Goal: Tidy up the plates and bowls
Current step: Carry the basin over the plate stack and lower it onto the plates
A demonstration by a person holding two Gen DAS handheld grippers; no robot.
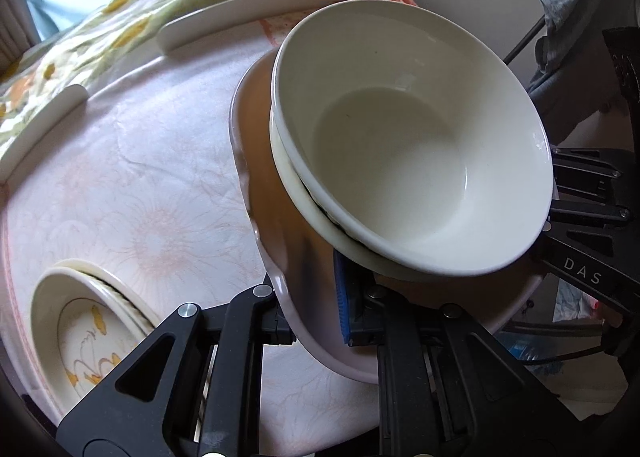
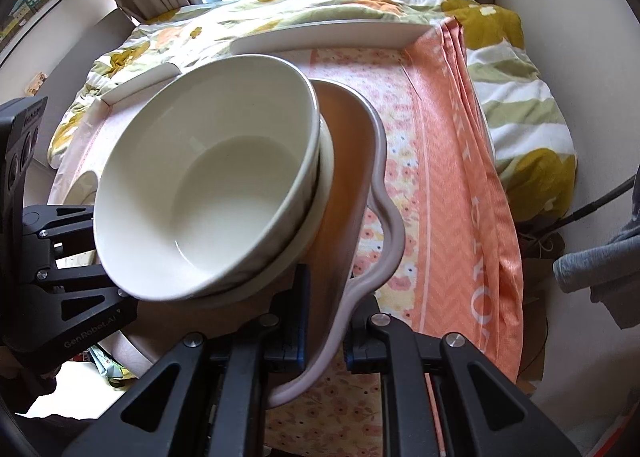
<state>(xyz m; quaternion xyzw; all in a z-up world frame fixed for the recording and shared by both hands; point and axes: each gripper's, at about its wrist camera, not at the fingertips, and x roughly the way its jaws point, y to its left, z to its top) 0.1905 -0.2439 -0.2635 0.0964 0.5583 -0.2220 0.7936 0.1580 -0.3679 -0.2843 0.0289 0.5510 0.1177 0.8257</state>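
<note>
two nested white bowls (image 1: 412,161) sit on a wavy-rimmed pinkish tray (image 1: 288,289), tilted, above the table's near edge. a stack of flower-painted plates (image 1: 86,331) lies at the near left corner.

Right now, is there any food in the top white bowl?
No, the top white bowl stacked on the scalloped tray shows only a bare, clean inside.

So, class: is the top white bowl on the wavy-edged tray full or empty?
Empty. The top white bowl shows its bare glossy bottom in both wrist views, sitting nested in another bowl on the wavy-edged tray.
</note>
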